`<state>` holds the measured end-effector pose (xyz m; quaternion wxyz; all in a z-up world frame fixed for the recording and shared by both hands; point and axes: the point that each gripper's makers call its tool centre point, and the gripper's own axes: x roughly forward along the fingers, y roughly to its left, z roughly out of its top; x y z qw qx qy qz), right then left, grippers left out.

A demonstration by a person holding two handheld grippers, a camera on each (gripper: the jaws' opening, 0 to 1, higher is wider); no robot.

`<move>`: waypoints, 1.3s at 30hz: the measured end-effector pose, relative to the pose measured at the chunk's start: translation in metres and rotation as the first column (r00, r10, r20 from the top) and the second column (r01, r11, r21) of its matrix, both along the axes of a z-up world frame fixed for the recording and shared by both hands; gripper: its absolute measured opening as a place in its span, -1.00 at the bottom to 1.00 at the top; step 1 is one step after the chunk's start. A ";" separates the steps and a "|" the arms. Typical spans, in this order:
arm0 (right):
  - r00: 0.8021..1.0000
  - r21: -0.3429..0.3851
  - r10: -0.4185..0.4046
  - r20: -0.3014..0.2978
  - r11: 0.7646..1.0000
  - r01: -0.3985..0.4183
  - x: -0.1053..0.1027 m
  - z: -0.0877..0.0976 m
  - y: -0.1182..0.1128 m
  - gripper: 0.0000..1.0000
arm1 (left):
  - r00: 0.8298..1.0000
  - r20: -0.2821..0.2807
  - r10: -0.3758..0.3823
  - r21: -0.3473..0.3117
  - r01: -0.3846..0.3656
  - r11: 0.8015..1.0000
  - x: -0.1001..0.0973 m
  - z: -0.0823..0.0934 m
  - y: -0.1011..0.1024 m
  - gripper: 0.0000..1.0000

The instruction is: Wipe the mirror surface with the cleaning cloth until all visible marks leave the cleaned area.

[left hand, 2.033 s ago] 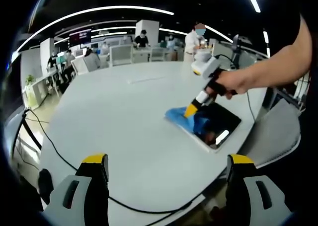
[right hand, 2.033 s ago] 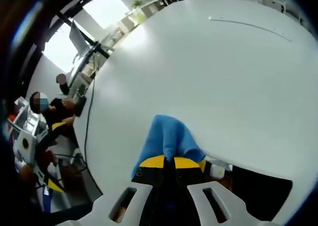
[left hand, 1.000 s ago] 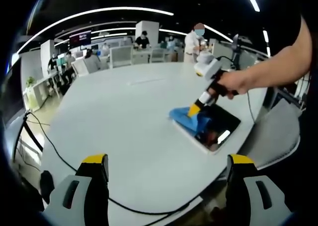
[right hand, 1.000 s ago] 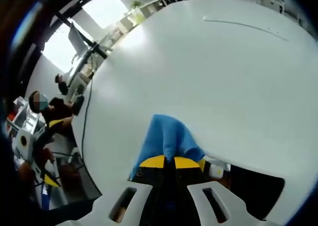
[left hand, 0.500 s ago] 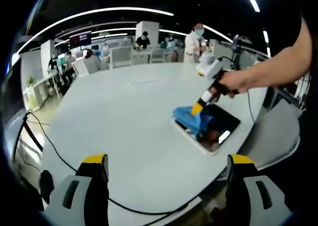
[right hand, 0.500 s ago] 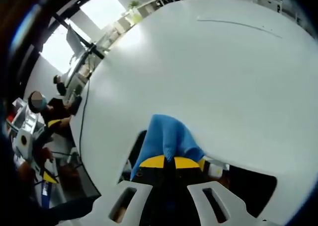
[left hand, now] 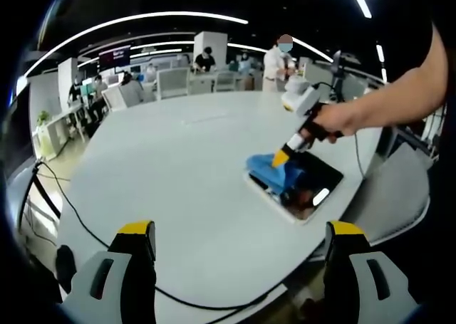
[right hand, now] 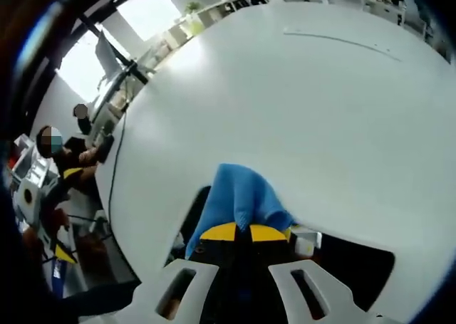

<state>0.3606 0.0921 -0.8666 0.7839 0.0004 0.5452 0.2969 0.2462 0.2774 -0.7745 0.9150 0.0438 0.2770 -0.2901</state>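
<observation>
A: Where is the cleaning cloth (right hand: 241,196) held?

B: Pinched between the right gripper's (left hand: 281,157) closed fingers, pressed on the mirror (left hand: 308,184). The left gripper (left hand: 239,256) is held wide open, empty.

A: Risk?

B: The mirror could be pushed off the desk (left hand: 178,167) edge.

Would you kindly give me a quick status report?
Right gripper shut on blue cloth, pressed on mirror. Left gripper open, idle. Table unobstructed.

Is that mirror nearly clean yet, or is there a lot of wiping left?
Hard to call it clean. The right gripper is shut on the blue cloth and presses it onto one end of the mirror, which lies flat on the white table. The uncovered dark glass shows reflections; marks are too small to judge. The left gripper hangs open, apart from the mirror.
</observation>
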 end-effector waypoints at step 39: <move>1.000 0.010 0.008 -0.030 1.000 -0.008 -0.050 -0.001 -0.005 -1.00 | 0.999 0.026 -0.028 0.010 0.027 1.000 0.000 0.009 -0.014 0.99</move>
